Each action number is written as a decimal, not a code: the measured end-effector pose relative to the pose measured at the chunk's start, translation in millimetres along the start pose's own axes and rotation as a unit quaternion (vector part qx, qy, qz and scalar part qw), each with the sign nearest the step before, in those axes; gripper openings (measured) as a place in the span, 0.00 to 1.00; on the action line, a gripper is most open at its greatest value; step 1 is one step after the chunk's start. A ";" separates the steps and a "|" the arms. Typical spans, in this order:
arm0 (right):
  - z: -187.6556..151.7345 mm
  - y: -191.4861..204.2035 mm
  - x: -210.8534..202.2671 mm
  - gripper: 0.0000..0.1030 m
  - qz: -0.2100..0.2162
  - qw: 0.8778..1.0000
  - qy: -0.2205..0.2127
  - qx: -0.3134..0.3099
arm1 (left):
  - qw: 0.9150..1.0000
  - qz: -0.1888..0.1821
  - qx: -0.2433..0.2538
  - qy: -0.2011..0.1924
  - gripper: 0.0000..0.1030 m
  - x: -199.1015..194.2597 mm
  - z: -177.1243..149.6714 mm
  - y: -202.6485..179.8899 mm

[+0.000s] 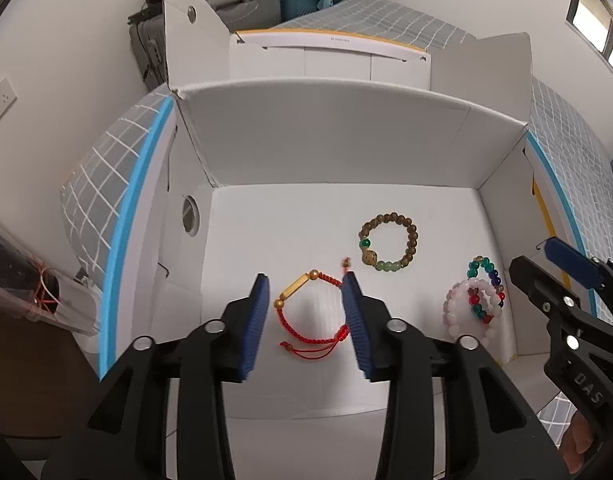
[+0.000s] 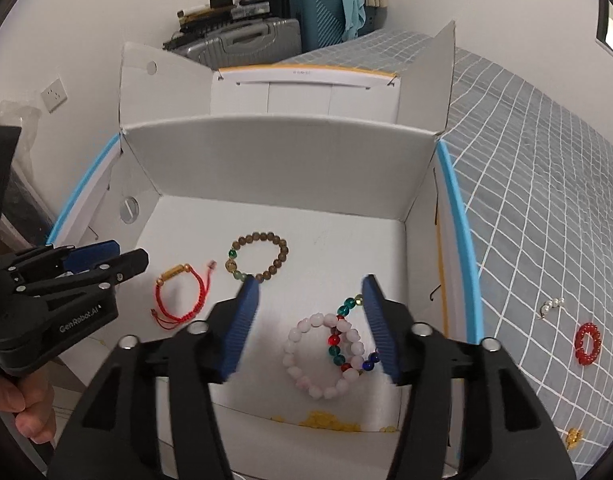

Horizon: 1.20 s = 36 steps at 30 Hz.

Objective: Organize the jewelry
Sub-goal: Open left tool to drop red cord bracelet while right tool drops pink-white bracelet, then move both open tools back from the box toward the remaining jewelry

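An open white cardboard box point(image 1: 326, 140) point(image 2: 282, 160) holds several bracelets. A red cord bracelet point(image 1: 312, 312) point(image 2: 180, 296) with gold beads lies between the open fingers of my left gripper point(image 1: 306, 284) point(image 2: 118, 256), which hovers just above it. A brown bead bracelet point(image 1: 390, 242) point(image 2: 258, 258) lies farther back. A pink bead bracelet point(image 1: 466, 312) point(image 2: 322, 354) overlaps a multicoloured glass bead bracelet point(image 1: 486, 286) point(image 2: 346, 336); my open right gripper point(image 2: 308, 284) point(image 1: 546, 260) hovers over them, empty.
The box sits on a grey checked bedspread point(image 2: 546, 220). On it, right of the box, lie a red bead bracelet point(image 2: 587, 344), a small pearl piece point(image 2: 552, 306) and a yellow item point(image 2: 572, 438). Yellow beads point(image 2: 326, 422) lie by the box's near wall. Suitcases point(image 2: 266, 36) stand behind.
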State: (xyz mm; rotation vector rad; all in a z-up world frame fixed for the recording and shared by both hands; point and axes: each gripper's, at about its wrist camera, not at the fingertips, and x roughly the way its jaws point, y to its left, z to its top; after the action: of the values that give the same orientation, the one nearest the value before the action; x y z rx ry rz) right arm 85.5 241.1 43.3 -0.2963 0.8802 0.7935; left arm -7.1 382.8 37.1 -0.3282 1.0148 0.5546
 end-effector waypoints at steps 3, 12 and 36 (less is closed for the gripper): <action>1.0 -2.4 -8.1 0.65 -0.001 1.000 -0.011 0.003 | 1.000 0.001 -0.002 -0.009 0.52 -6.1 1.0 -1.4; 1.1 -14.0 -38.5 0.86 -0.022 0.998 -0.051 0.003 | 0.999 0.004 0.006 -0.048 0.75 -31.8 5.8 -14.9; -42.0 -145.9 -120.3 0.91 -0.113 0.985 -0.100 0.084 | 0.992 -0.046 0.057 -0.099 0.94 -65.0 20.8 -144.4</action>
State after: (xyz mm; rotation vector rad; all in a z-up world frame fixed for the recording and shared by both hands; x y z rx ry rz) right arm 121.4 59.2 99.5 -0.1614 0.7047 0.5237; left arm 64.5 257.1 104.6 -0.2131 0.8321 0.4346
